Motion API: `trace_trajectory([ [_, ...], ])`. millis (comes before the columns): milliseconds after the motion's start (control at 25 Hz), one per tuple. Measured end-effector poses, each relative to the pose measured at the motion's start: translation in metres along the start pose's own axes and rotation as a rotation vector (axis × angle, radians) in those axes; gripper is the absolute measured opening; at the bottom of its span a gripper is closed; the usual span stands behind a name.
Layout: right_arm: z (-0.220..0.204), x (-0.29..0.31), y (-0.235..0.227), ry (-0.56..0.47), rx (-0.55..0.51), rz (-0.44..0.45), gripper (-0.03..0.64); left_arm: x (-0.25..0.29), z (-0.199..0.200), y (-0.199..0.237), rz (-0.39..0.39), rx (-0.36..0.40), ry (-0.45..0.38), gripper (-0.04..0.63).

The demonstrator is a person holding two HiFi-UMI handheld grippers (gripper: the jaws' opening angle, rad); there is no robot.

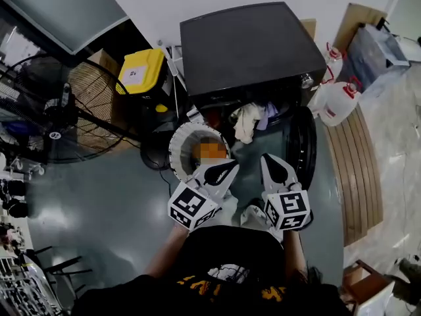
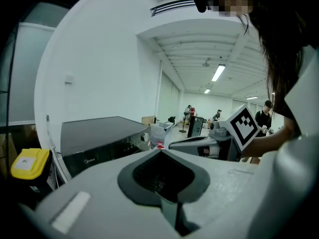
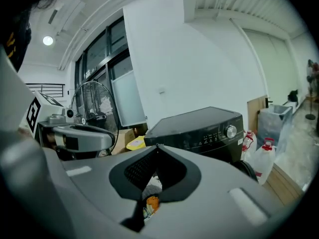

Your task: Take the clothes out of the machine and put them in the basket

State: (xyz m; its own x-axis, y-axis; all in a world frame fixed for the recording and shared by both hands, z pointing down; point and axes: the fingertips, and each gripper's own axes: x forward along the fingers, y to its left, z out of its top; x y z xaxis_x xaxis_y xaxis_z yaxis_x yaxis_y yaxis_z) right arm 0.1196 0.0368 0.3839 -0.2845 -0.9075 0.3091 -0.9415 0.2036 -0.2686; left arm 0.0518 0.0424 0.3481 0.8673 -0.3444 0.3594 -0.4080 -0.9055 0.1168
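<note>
**Lined up on the drum, both grippers shut and empty**

Holding left gripper (image 1: 227, 168) and right gripper (image 1: 270, 162) side by side at 6 o'clock, jaws together on both, nothing clamped. Aimed toward 12 o'clock at the washing machine (image 1: 250, 45), probably to reach the clothes (image 1: 248, 120) spilling from the drum beside the open door (image 1: 301, 147). With the basket (image 1: 179, 151) at 10 o'clock of the grippers, near the opening: short carry, by the look. Something orange already inside. Must open before any grab. Working over a glossy grey floor (image 1: 99, 209). Fan (image 1: 59, 107) at 9, yellow-lidded bin (image 1: 139, 71) at 11, jugs (image 1: 339, 101) at 2.
</note>
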Motion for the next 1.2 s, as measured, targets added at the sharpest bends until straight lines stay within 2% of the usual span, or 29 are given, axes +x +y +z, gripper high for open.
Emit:
trace_trajectory([
  [280,-0.016,0.047,-0.013,0.034,0.009,-0.066,0.026,0.019,-0.015,0.05,-0.066,0.086,0.06,0.0],
  [560,-0.046,0.097,-0.037,0.068,-0.028,-0.123,0.054,0.04,-0.043,0.101,-0.111,0.102,0.07,0.0],
  [920,-0.127,0.178,-0.1,0.124,0.009,-0.212,0.109,0.082,-0.11,0.144,-0.164,0.151,0.143,0.0],
  [1200,-0.204,0.238,-0.137,0.171,0.015,-0.201,0.13,0.118,-0.163,0.175,-0.101,0.134,0.13,0.0],
])
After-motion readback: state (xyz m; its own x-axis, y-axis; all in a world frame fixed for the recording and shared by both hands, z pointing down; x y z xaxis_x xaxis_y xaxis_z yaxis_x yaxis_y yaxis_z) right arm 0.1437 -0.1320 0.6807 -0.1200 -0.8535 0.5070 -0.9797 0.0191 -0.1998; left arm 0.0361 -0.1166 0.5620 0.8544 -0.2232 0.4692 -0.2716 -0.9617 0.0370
